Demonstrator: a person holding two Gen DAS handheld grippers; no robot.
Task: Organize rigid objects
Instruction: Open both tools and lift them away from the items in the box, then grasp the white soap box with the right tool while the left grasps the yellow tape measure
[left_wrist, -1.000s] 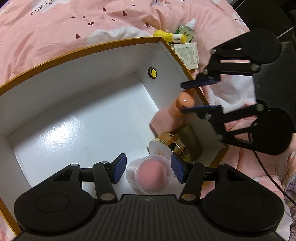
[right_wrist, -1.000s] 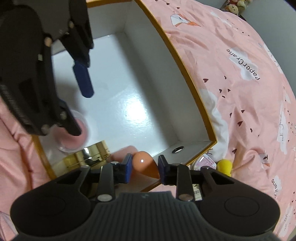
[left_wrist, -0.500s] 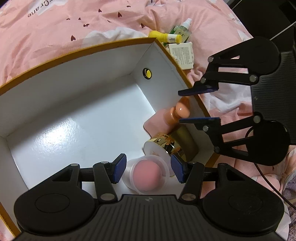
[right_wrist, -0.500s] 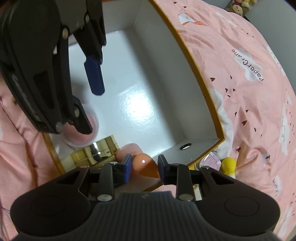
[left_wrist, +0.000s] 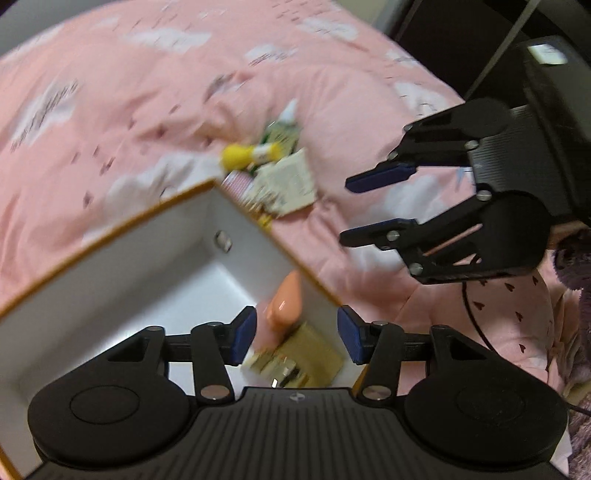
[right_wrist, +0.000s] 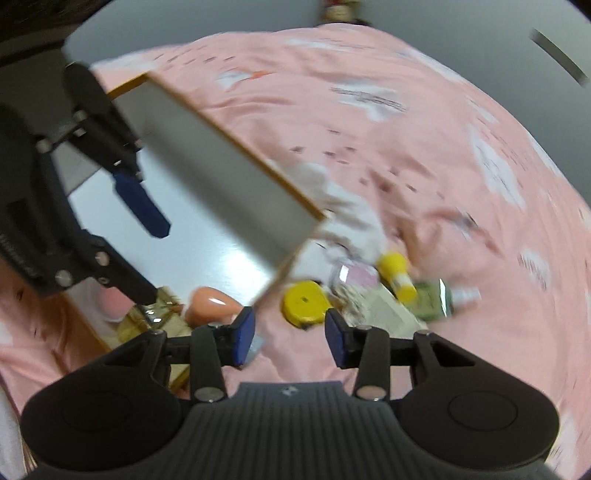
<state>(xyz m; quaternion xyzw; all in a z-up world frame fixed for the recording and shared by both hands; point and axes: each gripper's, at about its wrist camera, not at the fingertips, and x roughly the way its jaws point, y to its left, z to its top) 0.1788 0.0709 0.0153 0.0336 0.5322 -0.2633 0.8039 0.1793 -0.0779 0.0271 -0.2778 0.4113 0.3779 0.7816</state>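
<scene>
Two grippers are now empty, where half a second earlier the right gripper (right_wrist: 288, 341) was clamped on the orange-capped bottle (left_wrist: 286, 304). That bottle has been let go and is left inside the white box (left_wrist: 155, 266), leaning against the wall at the near corner, just beside the gold-lidded jar (left_wrist: 295, 360). In the right wrist view the same bottle (right_wrist: 212, 304) is seen at ten o'clock from the spread jaws, no longer between them. The right gripper has been drawn back out over the pink bedspread (right_wrist: 388, 147), with nothing held.

The left gripper (left_wrist: 295, 336) is likewise spread wide and empty; the pink sponge cup (right_wrist: 110, 304) that sat between its jaws a second ago is now only glimpsed in the right wrist view, at nine o'clock, inside the box beside the jar. Both views are blurred by motion, so fine contact cannot be judged.

Three items are thus taken to be stowed. Outside the box, at one o'clock from the right gripper, a cluster is left: a yellow round case (right_wrist: 304, 302), a yellow-capped tube (right_wrist: 397, 275), a green spray bottle (right_wrist: 439, 299) and a white sachet (left_wrist: 290, 182). The next pick is judged likely to be made there, the yellow round case lying nearest.
</scene>
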